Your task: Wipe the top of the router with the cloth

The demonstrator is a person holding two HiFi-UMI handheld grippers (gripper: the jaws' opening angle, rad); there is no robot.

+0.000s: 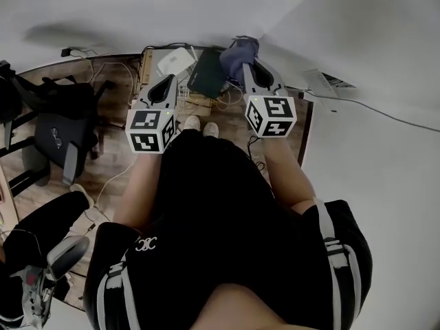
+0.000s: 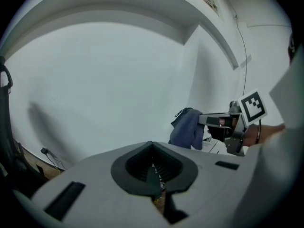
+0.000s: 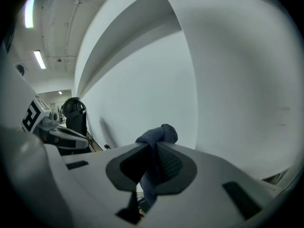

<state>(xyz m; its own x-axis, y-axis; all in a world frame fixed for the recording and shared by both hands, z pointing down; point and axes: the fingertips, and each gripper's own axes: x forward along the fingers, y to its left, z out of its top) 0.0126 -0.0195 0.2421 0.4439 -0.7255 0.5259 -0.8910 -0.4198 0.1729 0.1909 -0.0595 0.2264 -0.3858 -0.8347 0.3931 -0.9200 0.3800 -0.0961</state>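
Observation:
I hold both grippers out over the floor by a white wall. My right gripper (image 1: 245, 66) is shut on a blue-grey cloth (image 1: 239, 52), which bunches past the jaws (image 3: 153, 163) and hangs below them as a blue fold (image 3: 159, 136). From the left gripper view the cloth (image 2: 187, 129) dangles from the right gripper (image 2: 209, 120). My left gripper (image 1: 167, 82) is shut with nothing in it (image 2: 153, 175). Below the grippers lie a white flat device (image 1: 175, 62) and a dark flat box (image 1: 206, 74); I cannot tell which is the router. Neither gripper touches them.
The devices rest on a low wooden stand (image 1: 148, 64) with tangled cables (image 1: 189, 102). A black office chair (image 1: 58, 126) stands at left, with a wall plug and cord (image 1: 69, 51) behind it. White walls close in at the far side and right. The person's shoes (image 1: 199, 124) are just behind the stand.

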